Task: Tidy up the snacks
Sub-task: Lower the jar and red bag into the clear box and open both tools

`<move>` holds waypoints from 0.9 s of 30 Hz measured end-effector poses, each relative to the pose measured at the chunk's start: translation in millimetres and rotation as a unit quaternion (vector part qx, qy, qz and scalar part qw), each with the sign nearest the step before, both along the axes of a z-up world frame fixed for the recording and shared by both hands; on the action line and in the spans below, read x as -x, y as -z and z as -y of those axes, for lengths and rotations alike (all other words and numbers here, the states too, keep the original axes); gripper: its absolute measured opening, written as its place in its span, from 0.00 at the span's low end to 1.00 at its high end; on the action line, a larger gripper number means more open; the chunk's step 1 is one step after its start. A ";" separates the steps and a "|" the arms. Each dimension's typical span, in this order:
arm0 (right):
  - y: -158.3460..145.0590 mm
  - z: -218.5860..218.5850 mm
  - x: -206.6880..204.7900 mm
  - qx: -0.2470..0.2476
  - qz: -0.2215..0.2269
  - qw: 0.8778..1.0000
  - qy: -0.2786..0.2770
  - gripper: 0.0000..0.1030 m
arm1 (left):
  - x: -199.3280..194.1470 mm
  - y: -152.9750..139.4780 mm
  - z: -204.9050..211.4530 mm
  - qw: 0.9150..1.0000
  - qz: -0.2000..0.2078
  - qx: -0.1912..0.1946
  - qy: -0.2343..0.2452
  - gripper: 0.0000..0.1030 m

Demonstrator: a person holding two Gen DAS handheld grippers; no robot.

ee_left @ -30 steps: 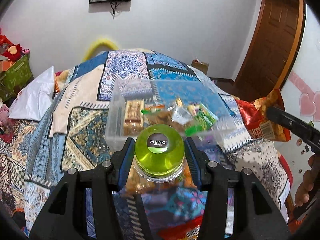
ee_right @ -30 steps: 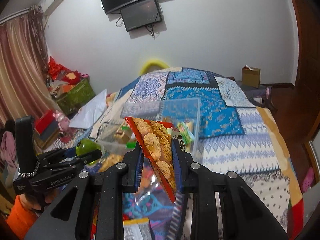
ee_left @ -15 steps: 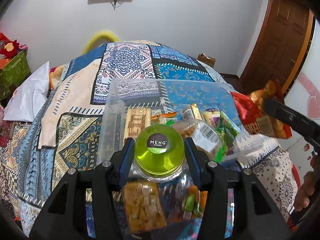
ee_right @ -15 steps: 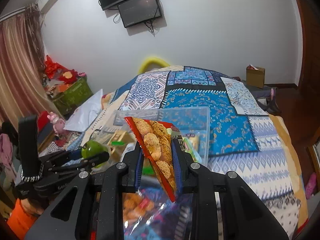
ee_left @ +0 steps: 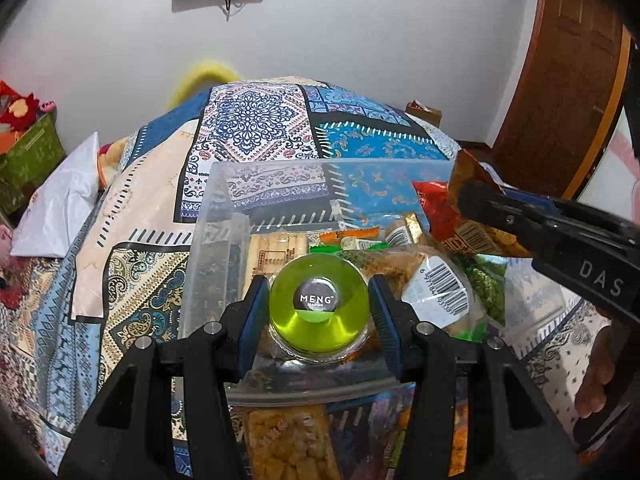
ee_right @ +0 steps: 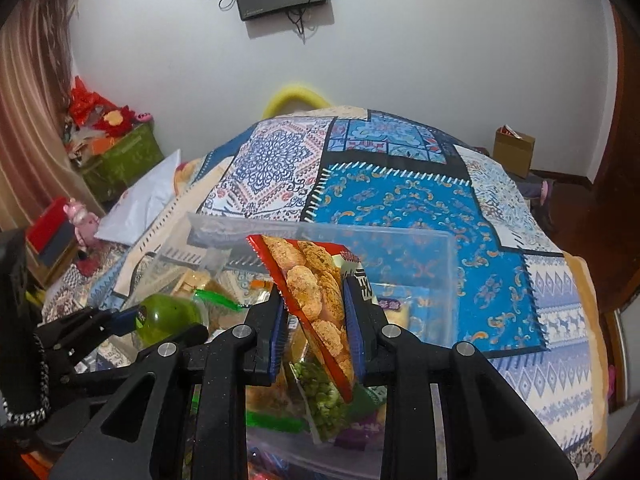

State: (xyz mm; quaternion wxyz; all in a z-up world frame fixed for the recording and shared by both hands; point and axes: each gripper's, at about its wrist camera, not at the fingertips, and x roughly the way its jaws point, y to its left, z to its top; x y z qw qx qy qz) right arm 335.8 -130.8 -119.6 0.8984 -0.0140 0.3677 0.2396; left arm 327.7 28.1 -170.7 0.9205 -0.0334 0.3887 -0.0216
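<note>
A: Both grippers have advanced over the bin since the earlier frames; its near wall, then ahead of the jaws, now lies under them at the lower edge of each view.

B: State of each gripper?

A: Left gripper point(ee_left: 318, 312) is pinching the jar point(ee_left: 318, 310) by its sides, blue pads against the body, green lid facing the camera. Right gripper point(ee_right: 314, 320) is pressed together on the red packet point(ee_right: 316, 300), gripping it across its thin faces.

B: Governing relation for the coming move?

A: Each item hangs directly above the bin point(ee_right: 450, 280), so the remaining travel is judged to be downward only. The packet's long axis runs from upper left to lower right of the right wrist view, tilted, lower corner pointing into the bin's right half. The jar sits at centre frame in the left wrist view, over the near edge of the bin's left half.

B: Which hand is nearer a free spot?

A: Judged: the right. Bare floor shows at the bin's right end, past the green pea bag point(ee_right: 320, 400). Below the jar the bin is crowded with wafers point(ee_left: 276, 250) and a barcoded bag point(ee_left: 436, 292).

B: Appearance of the task items?

A: Jar: clear body, translucent green lid, dark round label. Packet: glossy red foil printed with golden crackers, flat, flexible.
</note>
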 end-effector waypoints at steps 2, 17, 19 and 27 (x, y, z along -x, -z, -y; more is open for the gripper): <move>0.5 -3.1 -0.4 0.003 -0.004 1.000 -0.009 0.27 | 0.8 0.3 -0.6 1.000 -0.004 -0.005 -0.001 0.49; -13.6 9.1 32.7 -0.018 -0.031 0.999 -0.022 0.60 | 46.4 -38.2 -7.2 1.000 0.011 0.001 -0.014 0.65; -18.5 14.5 42.0 -0.021 -0.027 0.999 -0.022 0.60 | 57.1 -43.8 -5.6 1.000 0.016 -0.002 -0.012 0.66; -23.9 35.9 85.8 -0.012 -0.021 0.999 -0.026 0.61 | 109.1 -56.4 4.8 1.000 0.019 -0.012 0.004 0.70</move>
